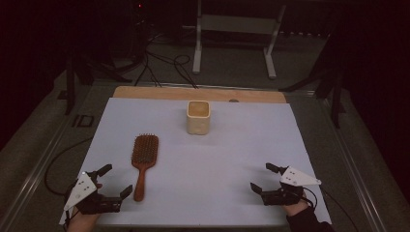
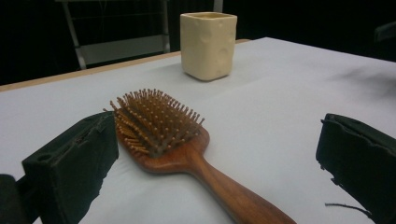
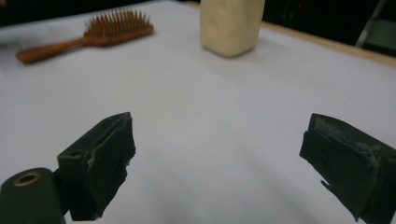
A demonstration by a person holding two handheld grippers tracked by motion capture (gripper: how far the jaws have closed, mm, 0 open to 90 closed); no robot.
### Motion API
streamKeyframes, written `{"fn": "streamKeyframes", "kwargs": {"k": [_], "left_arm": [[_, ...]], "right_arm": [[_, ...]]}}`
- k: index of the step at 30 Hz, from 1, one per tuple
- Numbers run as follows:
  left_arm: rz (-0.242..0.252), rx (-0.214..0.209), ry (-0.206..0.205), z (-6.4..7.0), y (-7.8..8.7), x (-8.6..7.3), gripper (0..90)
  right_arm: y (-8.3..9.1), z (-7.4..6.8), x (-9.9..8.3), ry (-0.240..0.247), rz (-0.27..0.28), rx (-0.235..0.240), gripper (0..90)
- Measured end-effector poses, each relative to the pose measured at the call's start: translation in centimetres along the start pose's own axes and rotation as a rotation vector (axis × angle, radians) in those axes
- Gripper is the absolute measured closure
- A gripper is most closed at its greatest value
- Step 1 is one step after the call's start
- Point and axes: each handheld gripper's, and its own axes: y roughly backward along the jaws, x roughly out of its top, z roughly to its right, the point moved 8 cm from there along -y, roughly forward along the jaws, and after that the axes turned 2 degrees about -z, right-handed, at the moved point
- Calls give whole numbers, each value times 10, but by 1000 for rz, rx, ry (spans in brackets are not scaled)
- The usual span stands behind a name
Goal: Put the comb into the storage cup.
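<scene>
Left hand-held gripper (image 1: 116, 180) sits low at the near left corner of the desk (image 1: 217, 164), jaws spread wide, holding nothing. In the left gripper view the handle of the wooden hairbrush (image 2: 173, 140) runs up between the two jaws without touching either; bristles face up. In the high view the hairbrush lies flat just right of that gripper, handle toward the person, head pointing away toward the far edge. Further right and well back, a cream square cup (image 1: 198, 117) stands upright near the far middle of the white desk covering, well apart from the brush; its inside cannot be made out. Right hand-held gripper (image 1: 261, 178) rests at the near right, jaws also spread, nothing between them, well apart from both items. Judgement: work is at its very start. Brush not yet gripped or lifted; the left gripper is lined up on the handle, so closing on it looks like the step in hand. No brand, label or legible writing on the brush, cup or grippers.
</scene>
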Motion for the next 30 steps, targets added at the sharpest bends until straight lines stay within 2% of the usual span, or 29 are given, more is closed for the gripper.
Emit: {"fn": "streamKeyframes", "kwargs": {"k": [2, 5, 9, 15, 18, 30], "left_arm": [[2, -3, 4, 0, 1, 0, 0], [-2, -5, 4, 0, 1, -1, 0], [-7, -8, -3, 1, 0, 1, 0], [-16, -13, -9, 4, 0, 5, 0], [-25, -5, -25, 6, 0, 10, 0], [-59, -16, -28, 6, 6, 37, 0]], "right_arm": [[-2, -2, -2, 14, -6, 7, 88], [-1, -4, 1, 27, 17, -8, 89], [1, -4, 3, 17, 35, -5, 89], [6, -3, 7, 22, 57, -26, 89], [8, -4, 9, 27, 71, -34, 89], [9, -6, 13, 34, 84, -46, 92]]}}
